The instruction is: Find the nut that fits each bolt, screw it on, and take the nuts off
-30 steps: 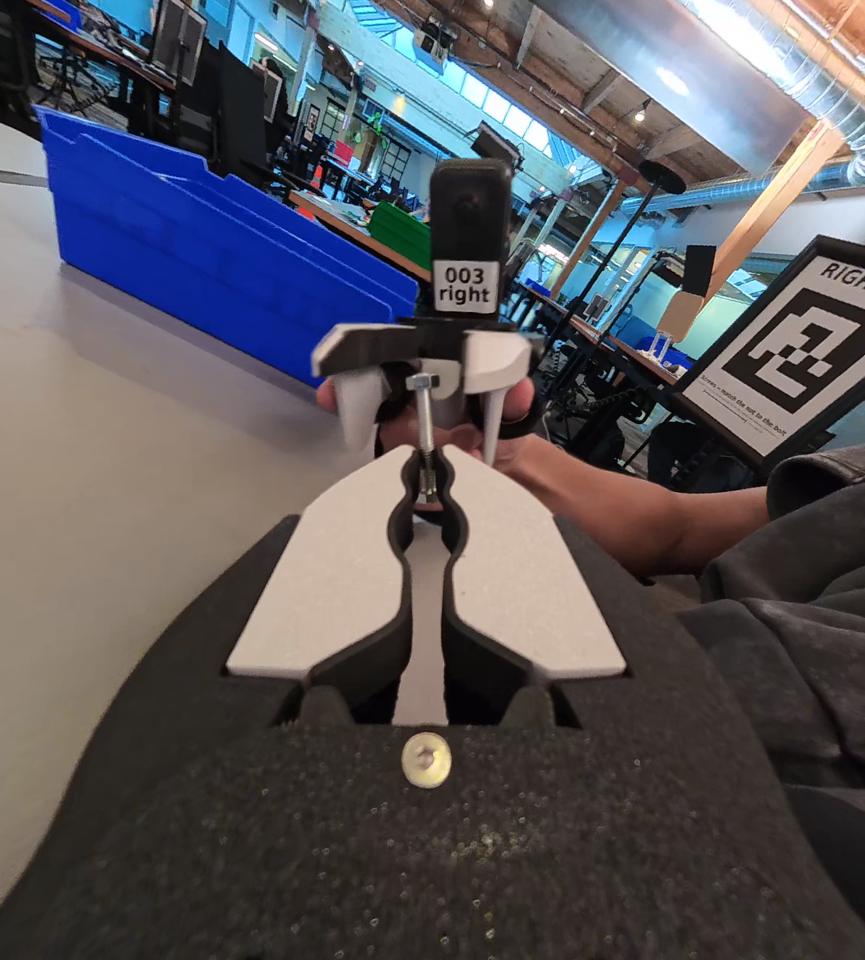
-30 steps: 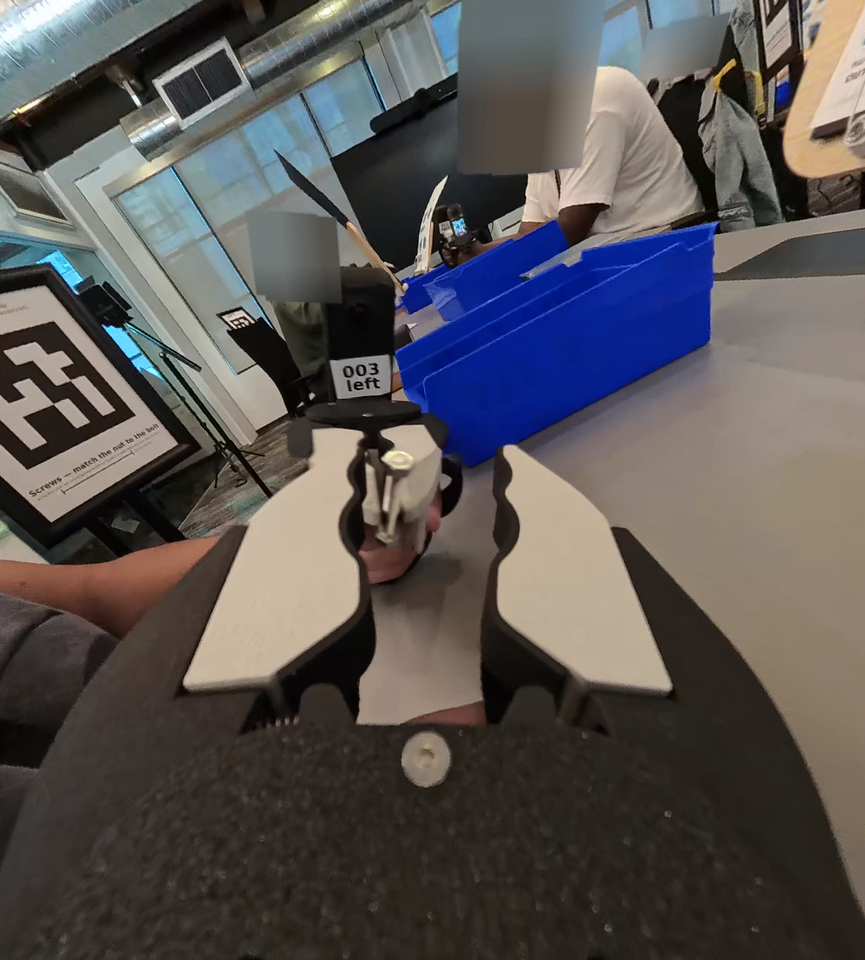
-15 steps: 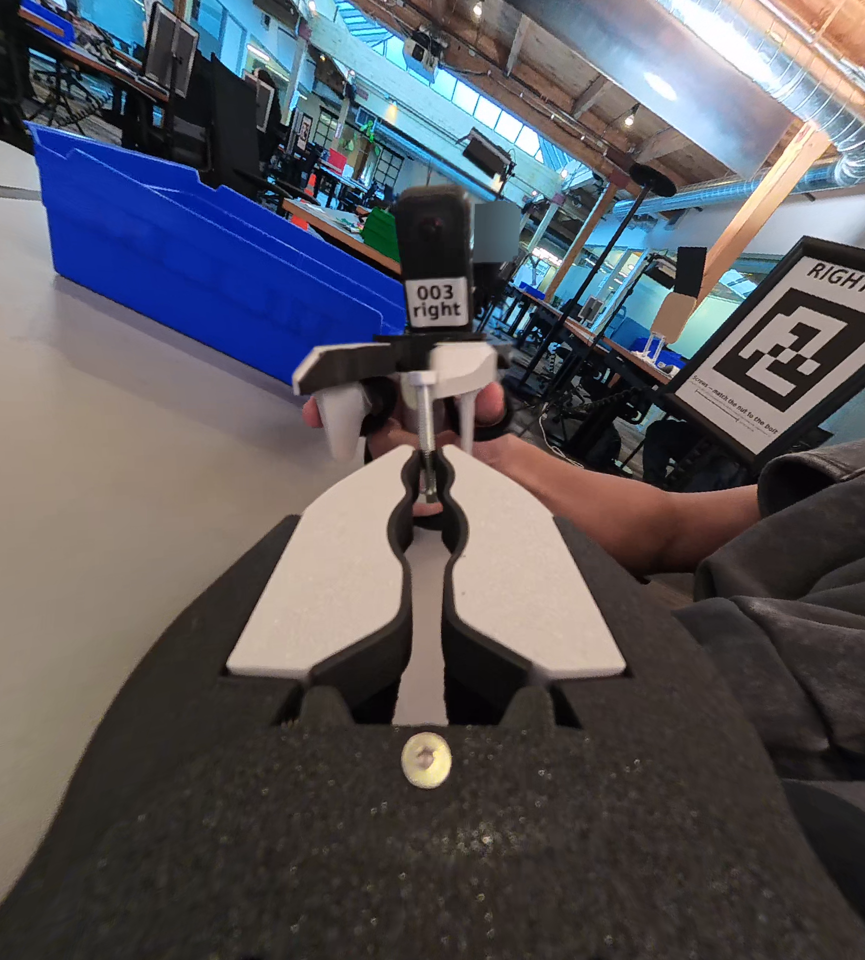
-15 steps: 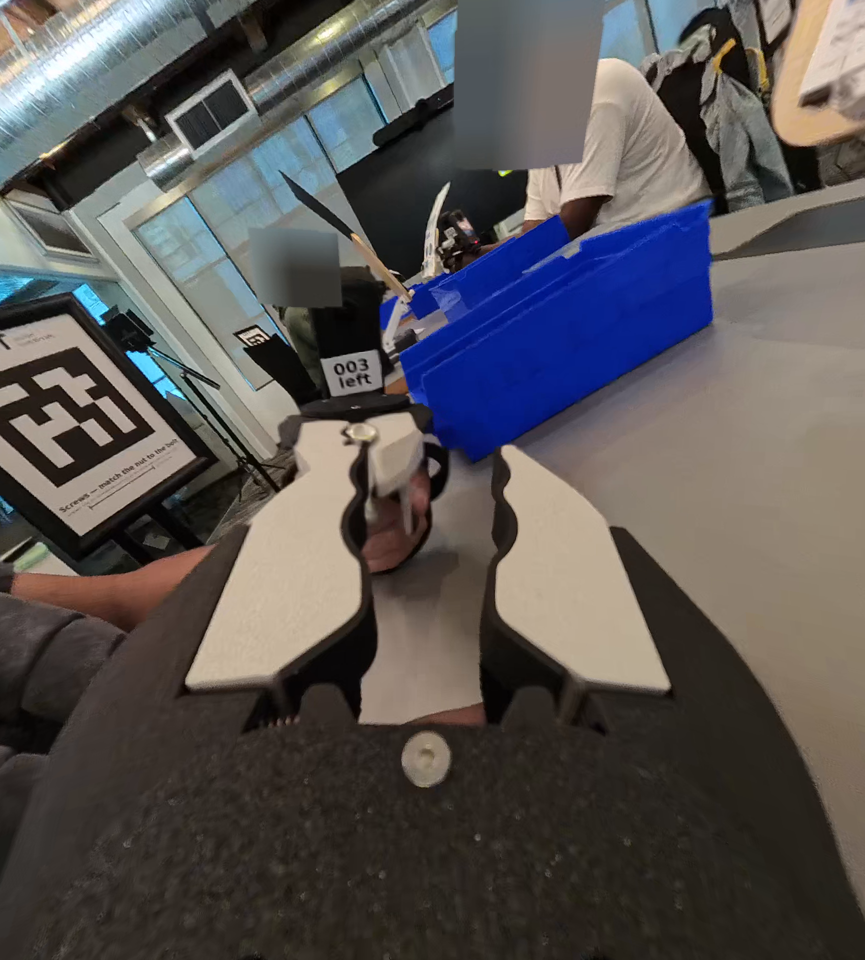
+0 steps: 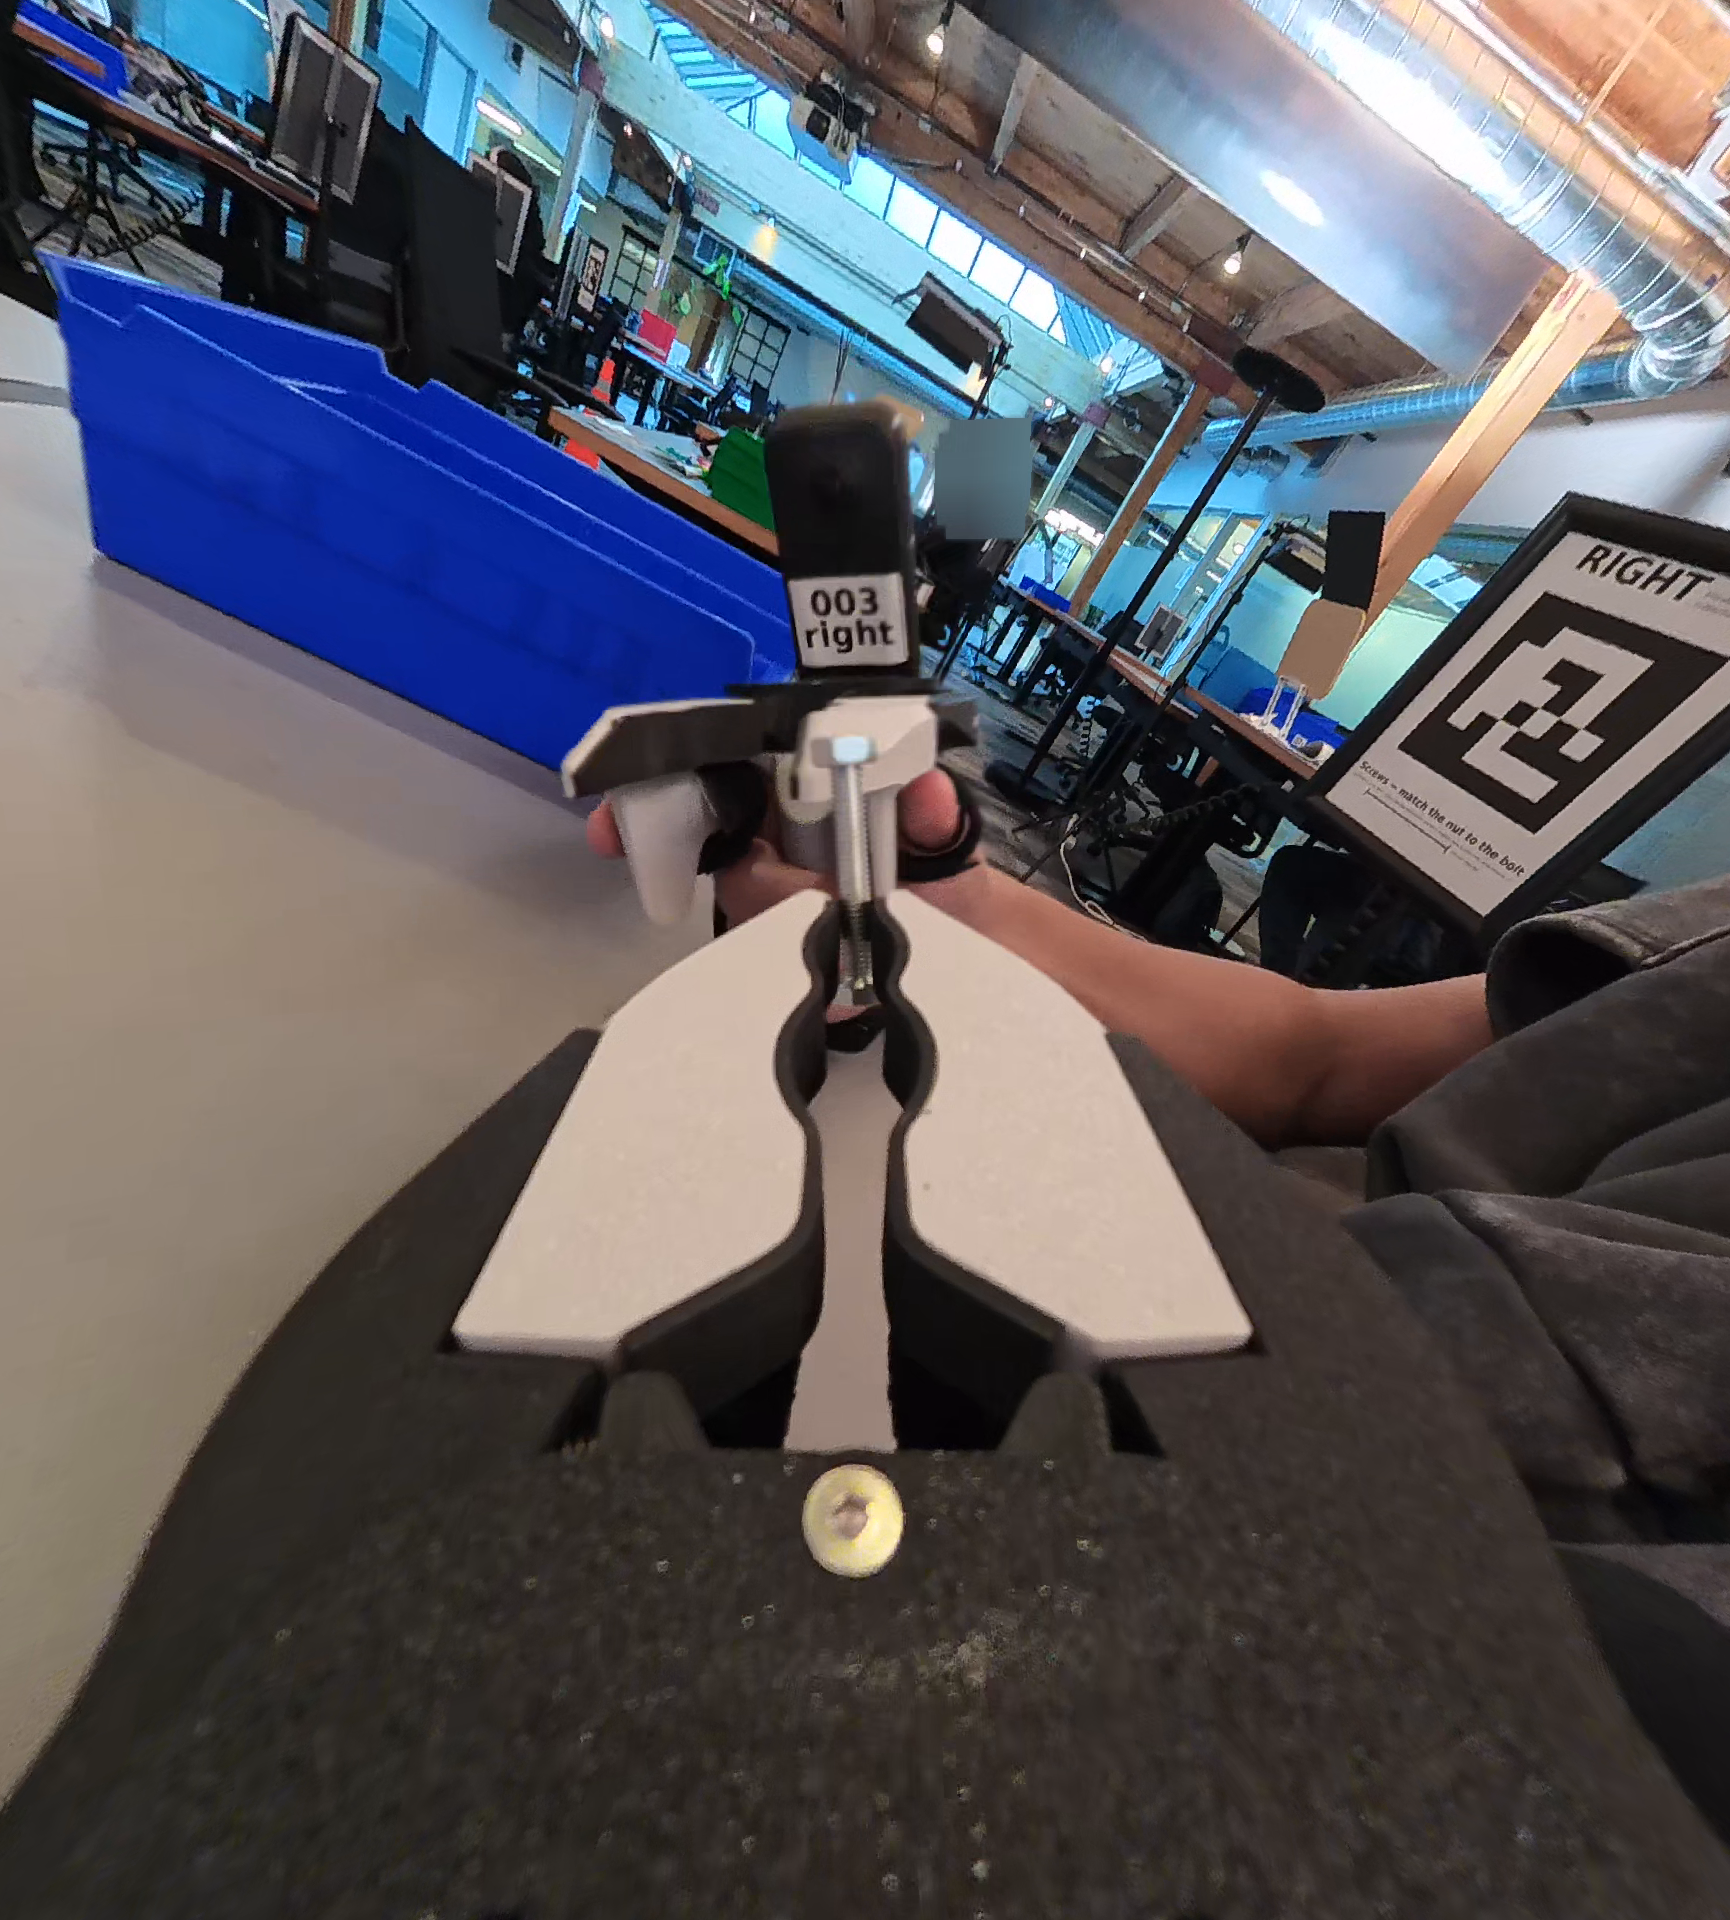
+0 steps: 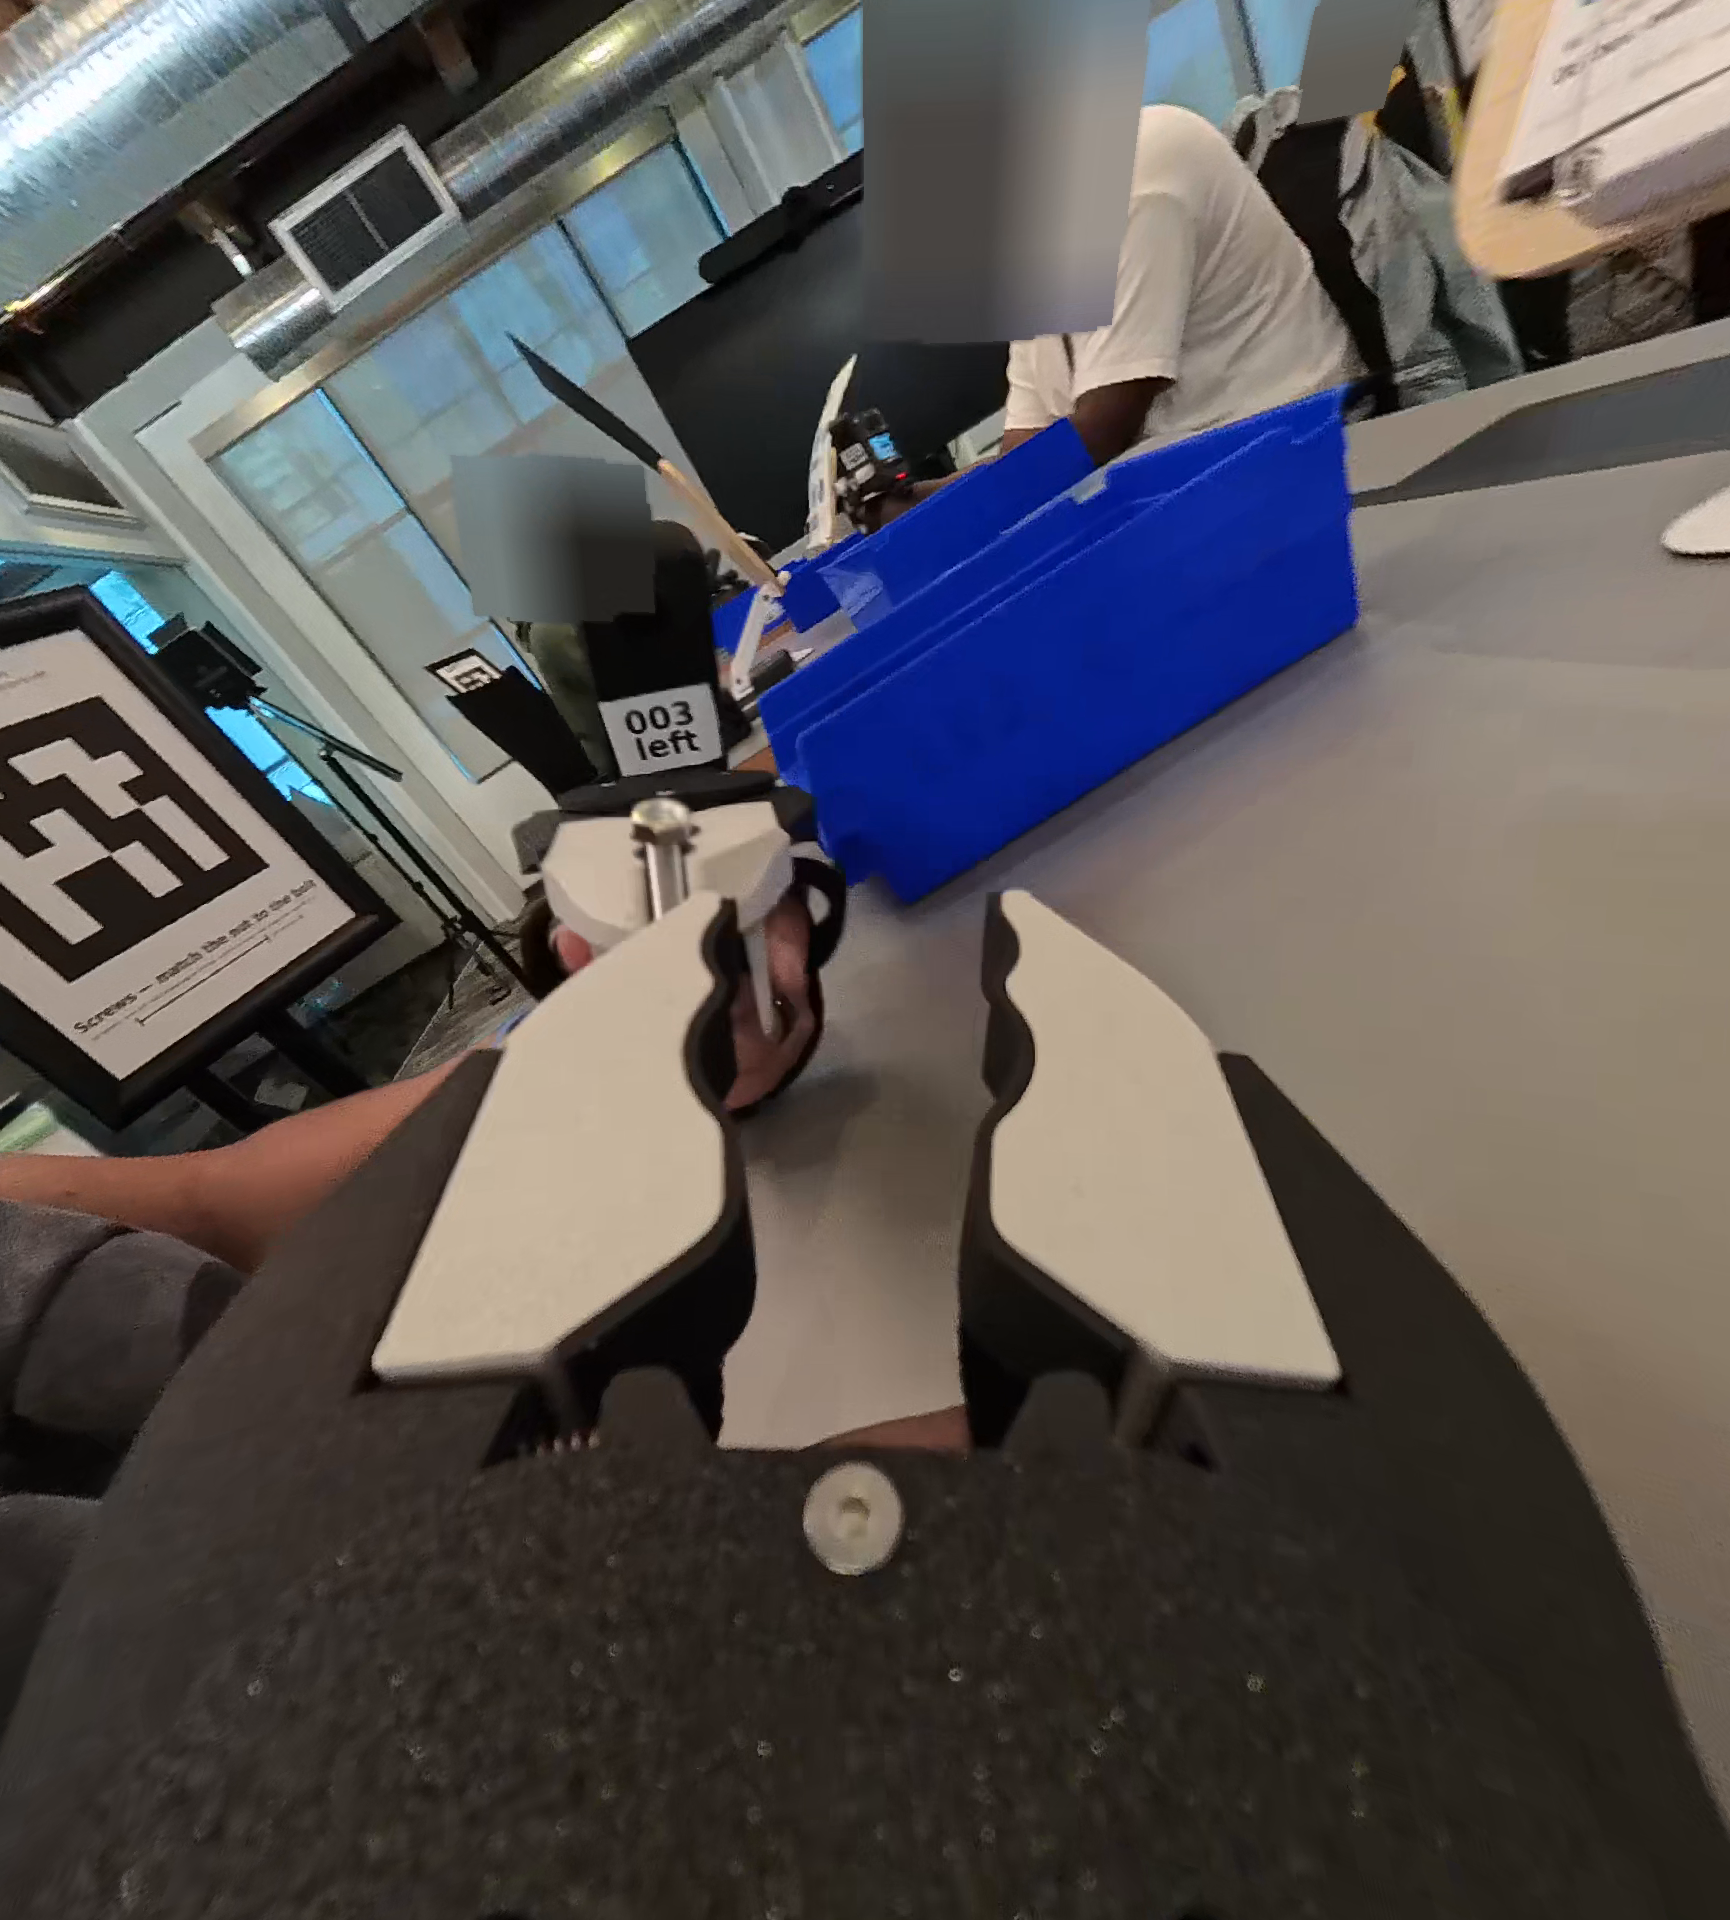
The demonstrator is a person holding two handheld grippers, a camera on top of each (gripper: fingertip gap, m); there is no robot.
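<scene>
- Steel bolt (image 5: 853,873) in the left wrist view stands upright, its threaded lower end clamped between the closed jaws of the left hand-held gripper (image 5: 856,971), its hex head up.
- Compared with a second ago, the right hand-held gripper (image 5: 736,821) beyond it has swung a little to the left and tilted, its jaws spread wide and holding nothing; one white finger now stands behind the bolt's head, and whether it touches I cannot tell.
- That reads as a release and re-aim between turns, not a grip, so I judge the threading or unthreading is still under way.
- No nut is plain in this view: where the shaft meets the pads, dark foam hides it.
- Blue bin (image 5: 404,540) sits far left on the tabletop (image 5: 113,935); its contents are out of sight.
- Right wrist view: the right hand-held gripper (image 6: 856,966) has its jaws well apart and empty, over bare tabletop (image 6: 1463,935).
- Since a second ago the bolt (image 6: 669,862) has slid from between those jaws to behind the left white finger (image 6: 591,1101), so this gripper now aims right of it.
- Lower shaft is covered by that finger; a small dark ring near its tip may be a nut, too small to tell.
</scene>
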